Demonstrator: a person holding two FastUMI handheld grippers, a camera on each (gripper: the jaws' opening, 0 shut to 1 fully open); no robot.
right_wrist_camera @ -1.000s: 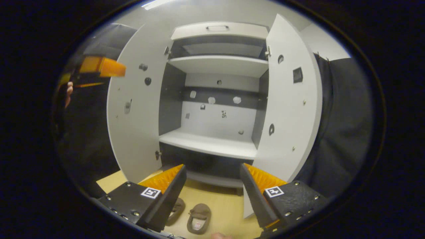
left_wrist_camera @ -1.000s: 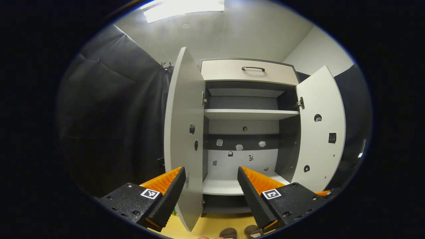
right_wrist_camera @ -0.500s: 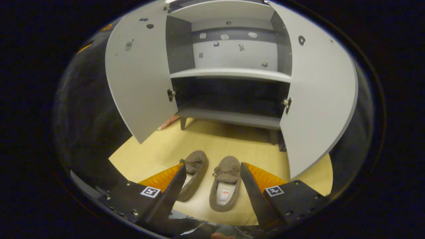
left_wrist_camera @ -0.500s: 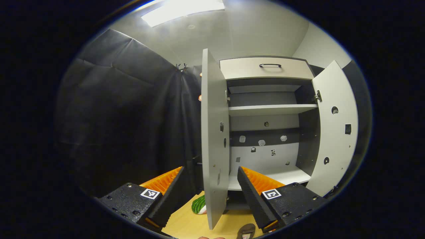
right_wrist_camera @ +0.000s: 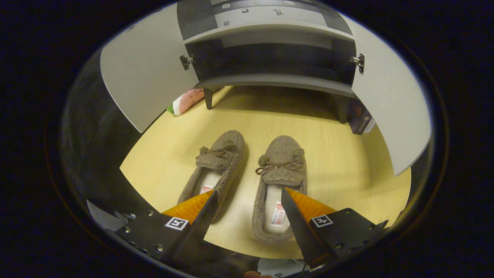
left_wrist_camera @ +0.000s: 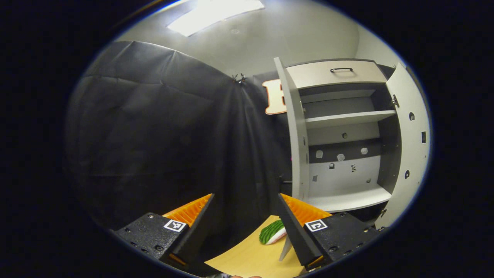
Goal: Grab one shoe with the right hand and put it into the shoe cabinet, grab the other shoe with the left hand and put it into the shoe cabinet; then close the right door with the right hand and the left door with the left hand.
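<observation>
Shoes (right_wrist_camera: 247, 181) side by side on floor (right_wrist_camera: 328, 154), right gripper (right_wrist_camera: 247, 197) fingers wide above, cabinet doors (right_wrist_camera: 142, 81) open

Left shoe (right_wrist_camera: 214, 170) heel behind fingers (right_wrist_camera: 193, 208)

Two shoes, brown fuzzy slipper-moccasins with small bow laces. Both lay sole-down on the yellow floor, side by side and slightly apart, toes toward the cabinet. The left shoe (right_wrist_camera: 216, 166) angled a little to the right at its toe; the right shoe (right_wrist_camera: 279, 185) lay straighter, a label visible on its pale insole.

Shoe cabinet (right_wrist_camera: 270, 46), dark grey carcass with pale shelves and a drawer on top, stood on short legs. Left door (right_wrist_camera: 142, 77) and right door (right_wrist_camera: 389, 104) both stood wide open. Shelves (left_wrist_camera: 349, 199) held no shoes.
</observation>
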